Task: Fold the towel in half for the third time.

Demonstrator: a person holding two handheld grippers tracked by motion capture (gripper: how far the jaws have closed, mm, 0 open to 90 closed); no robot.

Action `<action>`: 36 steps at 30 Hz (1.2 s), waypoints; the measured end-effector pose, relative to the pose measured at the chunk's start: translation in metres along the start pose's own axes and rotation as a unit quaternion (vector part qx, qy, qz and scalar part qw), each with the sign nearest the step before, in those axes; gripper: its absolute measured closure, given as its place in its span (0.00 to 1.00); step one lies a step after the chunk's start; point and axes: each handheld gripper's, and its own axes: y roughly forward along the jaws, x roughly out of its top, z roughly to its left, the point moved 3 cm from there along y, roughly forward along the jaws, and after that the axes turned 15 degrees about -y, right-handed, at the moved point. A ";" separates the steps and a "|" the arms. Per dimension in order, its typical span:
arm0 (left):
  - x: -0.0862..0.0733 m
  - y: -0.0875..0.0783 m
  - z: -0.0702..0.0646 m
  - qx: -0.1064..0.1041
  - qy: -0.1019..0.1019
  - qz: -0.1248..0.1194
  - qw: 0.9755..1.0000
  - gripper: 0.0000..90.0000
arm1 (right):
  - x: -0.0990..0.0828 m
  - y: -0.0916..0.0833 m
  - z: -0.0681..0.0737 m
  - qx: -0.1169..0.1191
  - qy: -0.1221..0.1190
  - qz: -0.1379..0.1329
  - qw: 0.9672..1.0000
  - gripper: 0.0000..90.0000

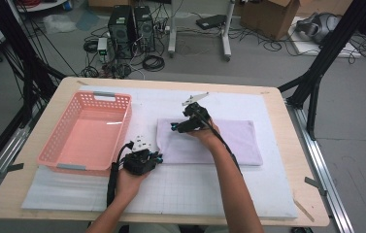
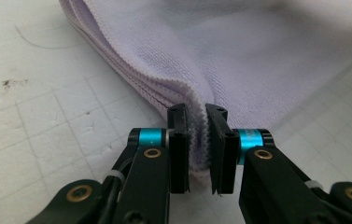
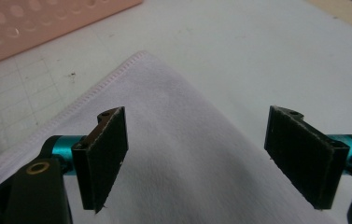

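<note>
A folded lilac towel [image 1: 224, 141] lies on the white mat in the middle of the table. My left gripper [image 1: 157, 158] is at the towel's near-left corner, and in the left gripper view its jaws [image 2: 198, 140] are shut on the layered edge of the towel [image 2: 239, 51], cloth bunched between the pads. My right gripper [image 1: 173, 127] hovers over the towel's far-left corner. Its jaws [image 3: 211, 158] stand wide open above the towel [image 3: 187, 154], with nothing pinched between them.
A pink plastic basket [image 1: 86, 131] sits on the mat left of the towel; its perforated wall [image 3: 33, 23] lies just beyond the corner in the right gripper view. The gridded white mat [image 1: 195, 189] stretches toward the table's front edge.
</note>
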 end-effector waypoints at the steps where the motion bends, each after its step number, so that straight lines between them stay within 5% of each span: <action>1: 0.000 0.000 0.000 0.000 -0.002 0.000 1.000 0.89 | 0.002 0.005 0.002 0.003 -0.004 0.004 1.000 0.22; 10: -0.002 -0.006 0.002 -0.008 -0.013 0.001 1.000 0.89 | 0.025 0.046 0.015 0.029 -0.019 0.028 0.999 0.28; 17: -0.002 -0.011 0.008 -0.009 -0.019 0.003 1.000 0.89 | 0.029 0.062 0.024 0.053 -0.022 0.046 0.997 0.51; 21: -0.001 -0.014 0.010 -0.004 -0.020 0.001 1.000 0.90 | 0.033 0.059 0.031 0.078 -0.029 0.054 0.995 0.84; 24: 0.002 -0.021 0.008 -0.010 -0.023 -0.010 1.000 0.90 | 0.037 0.055 0.035 0.077 -0.052 0.061 0.994 0.88; 29: 0.013 -0.034 0.002 -0.024 -0.021 -0.043 0.999 0.90 | 0.049 0.039 0.037 0.065 -0.050 0.010 0.997 0.87; 36: 0.031 -0.033 -0.017 -0.066 -0.017 -0.065 0.996 0.90 | 0.042 0.000 0.018 0.048 -0.029 -0.050 0.997 0.87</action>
